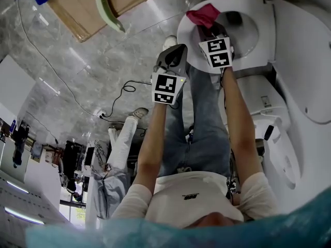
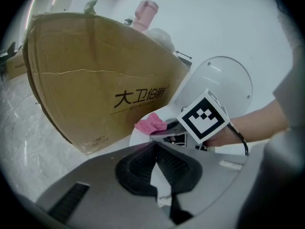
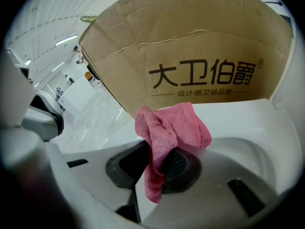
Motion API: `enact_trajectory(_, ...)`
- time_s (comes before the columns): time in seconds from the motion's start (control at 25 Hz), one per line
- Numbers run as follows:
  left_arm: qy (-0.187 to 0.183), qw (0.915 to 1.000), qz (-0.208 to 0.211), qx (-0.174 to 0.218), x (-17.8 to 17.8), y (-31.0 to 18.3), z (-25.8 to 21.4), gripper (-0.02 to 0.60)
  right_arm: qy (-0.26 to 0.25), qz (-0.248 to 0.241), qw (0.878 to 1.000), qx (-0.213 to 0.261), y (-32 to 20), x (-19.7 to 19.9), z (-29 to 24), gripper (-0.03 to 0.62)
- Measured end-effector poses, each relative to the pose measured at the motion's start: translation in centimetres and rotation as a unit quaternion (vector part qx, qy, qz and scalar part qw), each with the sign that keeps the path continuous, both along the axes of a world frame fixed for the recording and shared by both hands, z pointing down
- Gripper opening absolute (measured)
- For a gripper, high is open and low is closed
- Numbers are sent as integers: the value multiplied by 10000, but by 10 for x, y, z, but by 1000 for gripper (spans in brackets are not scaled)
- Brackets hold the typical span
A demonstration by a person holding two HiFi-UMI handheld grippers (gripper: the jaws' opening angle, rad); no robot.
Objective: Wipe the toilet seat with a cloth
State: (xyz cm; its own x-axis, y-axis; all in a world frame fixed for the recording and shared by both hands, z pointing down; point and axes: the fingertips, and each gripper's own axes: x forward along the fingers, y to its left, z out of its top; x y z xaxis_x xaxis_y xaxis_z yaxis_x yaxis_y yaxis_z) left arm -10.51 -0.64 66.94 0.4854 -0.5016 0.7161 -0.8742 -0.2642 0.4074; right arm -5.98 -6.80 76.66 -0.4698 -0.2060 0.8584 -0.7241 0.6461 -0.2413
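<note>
A pink cloth (image 3: pixel 169 128) hangs bunched from my right gripper (image 3: pixel 159 163), which is shut on it just over the white toilet seat (image 3: pixel 238 120). In the head view the cloth (image 1: pixel 203 14) lies at the seat's rim (image 1: pixel 189 32), with the right gripper (image 1: pixel 208 30) behind it. My left gripper (image 1: pixel 175 53) hovers beside the toilet, off the seat, shut with nothing in it. From the left gripper view (image 2: pixel 155 149) the cloth (image 2: pixel 149 123) and the right gripper (image 2: pixel 164 128) sit in front of the raised lid (image 2: pixel 224 80).
A big cardboard box (image 3: pixel 190 56) stands close behind the toilet bowl, with a pink bottle (image 2: pixel 145 13) on top. A black cable (image 1: pixel 124 89) trails over the marble floor. Another person's legs (image 1: pixel 119 143) are to the left.
</note>
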Motion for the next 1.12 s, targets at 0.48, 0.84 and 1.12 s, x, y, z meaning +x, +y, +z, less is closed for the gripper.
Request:
enact_trajectory(0.48,-5,9994,318,111,32,-20,-3,6,93,135,9996,229,-29,34,1,52)
enact_trajectory(0.84,-14,9982,556,226,55,-32,-7,6,291,751,9960,393,-55,83,5,52)
enact_trajectory(1.12,19,9971,707,276,75,-38,-11,6,400,990,9936,383,-67,117,8,52)
